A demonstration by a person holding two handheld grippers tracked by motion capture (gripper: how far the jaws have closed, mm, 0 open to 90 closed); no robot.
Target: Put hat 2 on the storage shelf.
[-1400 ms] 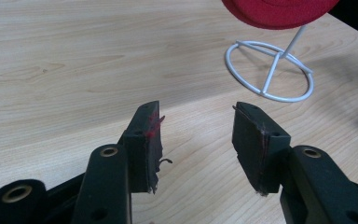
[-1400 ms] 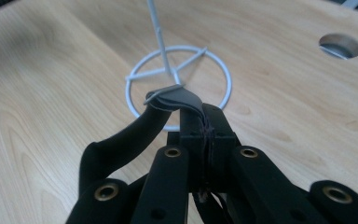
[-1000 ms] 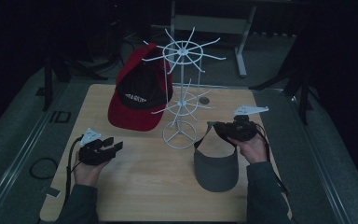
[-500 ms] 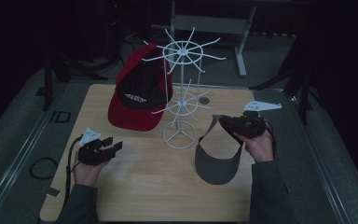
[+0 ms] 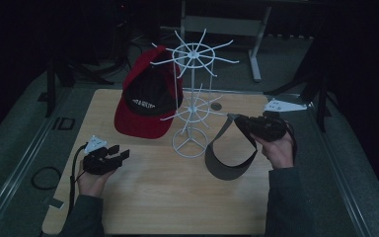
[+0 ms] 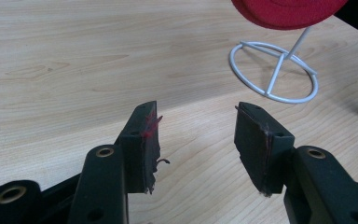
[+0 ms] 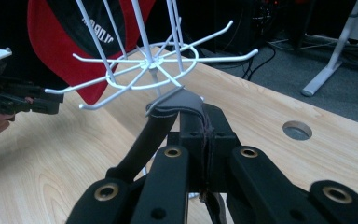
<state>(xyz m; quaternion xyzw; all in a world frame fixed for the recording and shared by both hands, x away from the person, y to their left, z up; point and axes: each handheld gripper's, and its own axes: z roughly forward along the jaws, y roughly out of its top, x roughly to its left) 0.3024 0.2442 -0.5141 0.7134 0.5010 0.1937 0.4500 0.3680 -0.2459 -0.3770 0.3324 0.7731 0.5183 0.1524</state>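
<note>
We see the right claw (image 5: 246, 129) clamped on the band of a grey visor (image 5: 229, 158), which hangs tilted just above the wooden tabletop (image 5: 177, 197), right of the white wire hat rack (image 5: 191, 98). In the right gripper view its jaws pinch the band (image 7: 179, 105) close to the rack's lower spokes. Our left claw (image 6: 196, 140) stands wide and empty, low over the tabletop. A red cap (image 5: 148, 101) hangs on the rack.
</note>
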